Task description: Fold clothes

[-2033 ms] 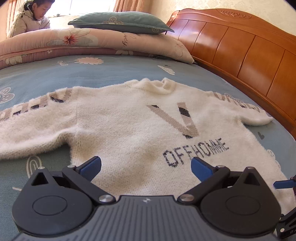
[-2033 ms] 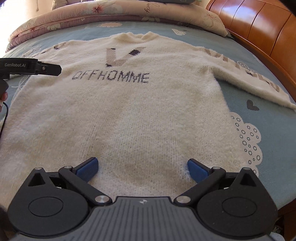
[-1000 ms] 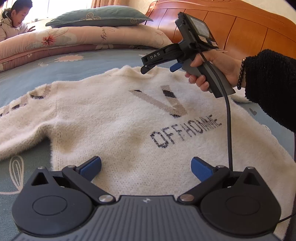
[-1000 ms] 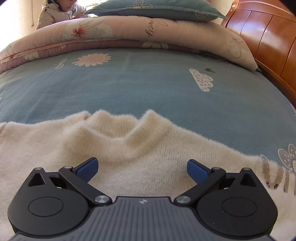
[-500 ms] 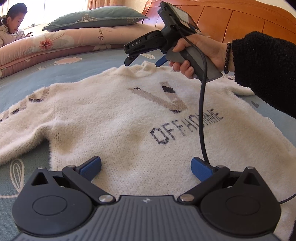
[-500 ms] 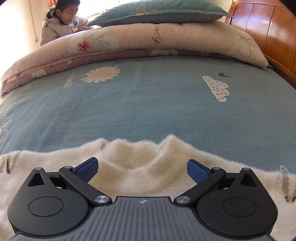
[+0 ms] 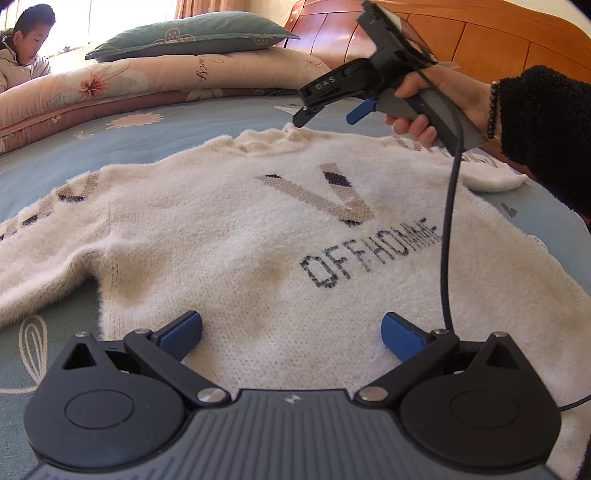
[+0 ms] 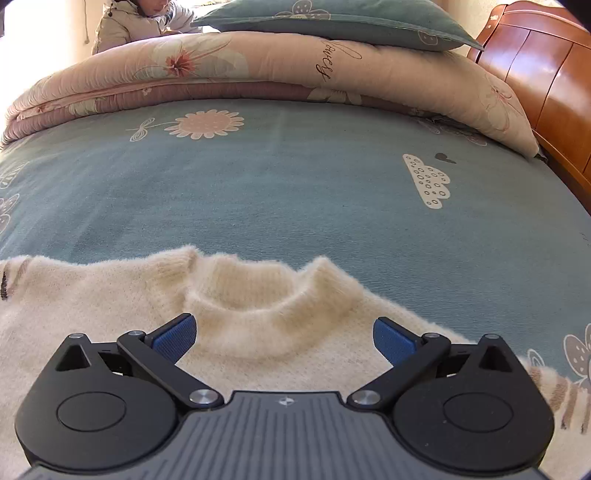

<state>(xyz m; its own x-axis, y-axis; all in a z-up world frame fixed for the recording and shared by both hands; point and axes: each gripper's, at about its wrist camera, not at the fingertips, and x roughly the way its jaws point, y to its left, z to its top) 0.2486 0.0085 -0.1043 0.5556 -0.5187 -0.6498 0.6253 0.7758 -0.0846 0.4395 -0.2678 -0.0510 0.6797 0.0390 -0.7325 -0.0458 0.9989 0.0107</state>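
So I've got this fuzzy cream sweater (image 7: 229, 236) spread flat, front up, on the blue floral bedsheet (image 8: 295, 177). My left gripper (image 7: 291, 326) sits down near the hem end, fingers spread wide with nothing between them, just the knit underneath. From that camera I get the whole front: the big V pattern (image 7: 332, 195) and the OFFHOMME lettering (image 7: 369, 254) ahead of my fingers and a bit to the right, plus one sleeve (image 7: 40, 266) trailing off to the left of them.

That view also shows something the other one can't: my right gripper (image 7: 325, 112) from the outside, held in my right hand (image 7: 439, 107) with a black fuzzy sleeve (image 7: 543, 129) and a bead bracelet (image 7: 493, 110), its cable (image 7: 448, 221) hanging down over the sweater. It's up over the collar (image 7: 273, 140).

The right wrist camera is where you actually see that collar (image 8: 258, 295) properly. It sits right between and just ahead of my right fingers (image 8: 173, 338), which are also wide open, gripping nothing. Can't tell if the pads touch the knit or hover just over it. Beyond the fingertips there's bare sheet, then a folded floral quilt (image 8: 258, 70) with a teal pillow (image 8: 332, 22) on top, and a wooden headboard (image 8: 546, 74) off to the right. A person in a pale jacket (image 8: 133, 22) is behind the quilt, far left.
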